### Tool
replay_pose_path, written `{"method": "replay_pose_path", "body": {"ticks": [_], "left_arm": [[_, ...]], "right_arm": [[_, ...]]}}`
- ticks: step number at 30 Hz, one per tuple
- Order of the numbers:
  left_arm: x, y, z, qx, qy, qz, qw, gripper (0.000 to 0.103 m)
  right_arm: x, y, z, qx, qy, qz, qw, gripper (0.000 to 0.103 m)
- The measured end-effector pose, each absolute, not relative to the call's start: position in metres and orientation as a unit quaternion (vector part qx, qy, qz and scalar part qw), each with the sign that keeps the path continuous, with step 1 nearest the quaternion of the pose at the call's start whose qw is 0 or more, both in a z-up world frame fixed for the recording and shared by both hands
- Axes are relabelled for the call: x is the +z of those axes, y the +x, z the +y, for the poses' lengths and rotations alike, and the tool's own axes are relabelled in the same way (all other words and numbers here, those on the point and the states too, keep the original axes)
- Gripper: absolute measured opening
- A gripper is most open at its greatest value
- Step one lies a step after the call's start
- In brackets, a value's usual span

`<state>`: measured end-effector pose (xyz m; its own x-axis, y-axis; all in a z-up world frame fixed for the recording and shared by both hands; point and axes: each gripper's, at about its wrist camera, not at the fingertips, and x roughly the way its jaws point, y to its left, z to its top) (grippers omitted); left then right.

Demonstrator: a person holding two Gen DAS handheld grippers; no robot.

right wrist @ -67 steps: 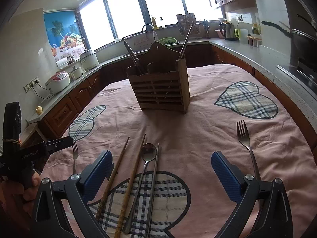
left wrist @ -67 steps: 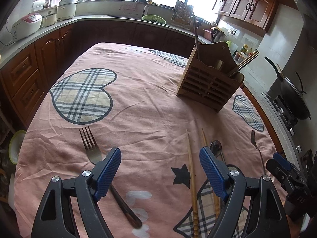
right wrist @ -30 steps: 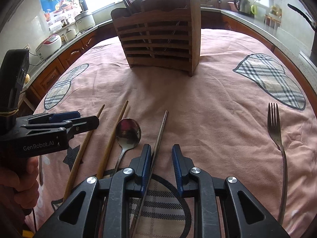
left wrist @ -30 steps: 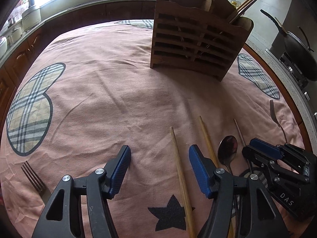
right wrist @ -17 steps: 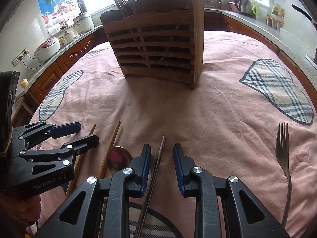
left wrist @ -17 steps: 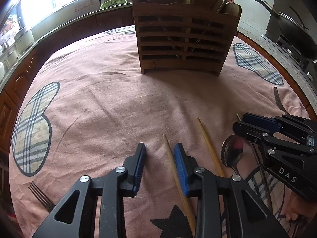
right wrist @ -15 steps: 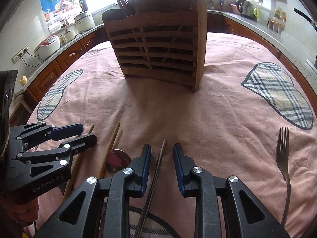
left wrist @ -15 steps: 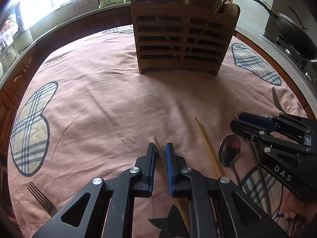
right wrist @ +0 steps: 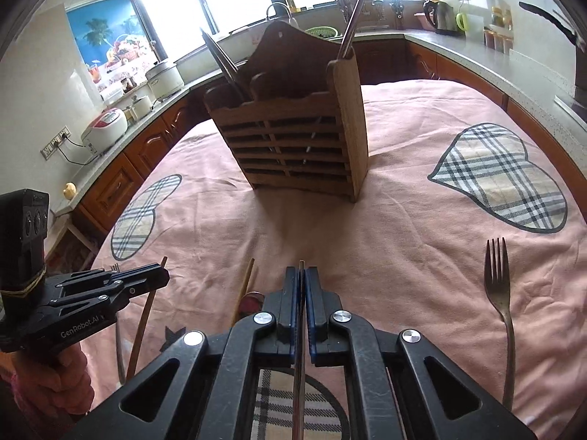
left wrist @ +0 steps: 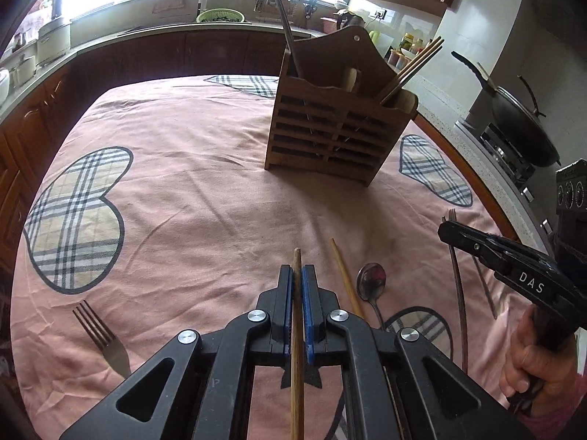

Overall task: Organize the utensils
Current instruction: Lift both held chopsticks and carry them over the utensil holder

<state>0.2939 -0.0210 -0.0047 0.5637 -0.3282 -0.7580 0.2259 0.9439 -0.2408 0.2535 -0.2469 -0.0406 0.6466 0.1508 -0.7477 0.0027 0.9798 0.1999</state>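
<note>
My left gripper (left wrist: 297, 275) is shut on a wooden chopstick (left wrist: 295, 366) and holds it above the pink cloth. My right gripper (right wrist: 301, 278) is shut on a thin dark chopstick (right wrist: 299, 374), also lifted. The right gripper also shows at the right of the left wrist view (left wrist: 445, 229). The slatted wooden utensil holder (left wrist: 330, 132) stands upright ahead, with chopsticks and a metal handle in it. A second wooden chopstick (left wrist: 345, 278) and a spoon (left wrist: 371, 281) lie on the cloth between the grippers.
A fork (left wrist: 101, 337) lies at the left front, another fork (right wrist: 500, 304) at the right. The table carries a pink cloth with plaid hearts (left wrist: 77, 216). Counters, a sink and a wok (left wrist: 521, 128) surround the table.
Both grippers closed on their chopsticks and lifted them off the cloth. Both views have pulled back and up from the holder.
</note>
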Motion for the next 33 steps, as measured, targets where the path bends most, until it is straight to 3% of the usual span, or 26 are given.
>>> {"method": "replay_pose_path", "body": {"ticks": [15,33], "left_arm": [[0.078,0.219,0.019,-0.161,-0.090,0.352,0.918,0.004],[0.105,0.197,0.047,-0.144,-0.122,0.302,0.935,0.004]], "right_arm": [[0.043,0.216,-0.248,0.045,0.099,0.318,0.942,0.004],[0.082,0.198,-0.244,0.043,0.085,0.266,0.959,0.004]]}}
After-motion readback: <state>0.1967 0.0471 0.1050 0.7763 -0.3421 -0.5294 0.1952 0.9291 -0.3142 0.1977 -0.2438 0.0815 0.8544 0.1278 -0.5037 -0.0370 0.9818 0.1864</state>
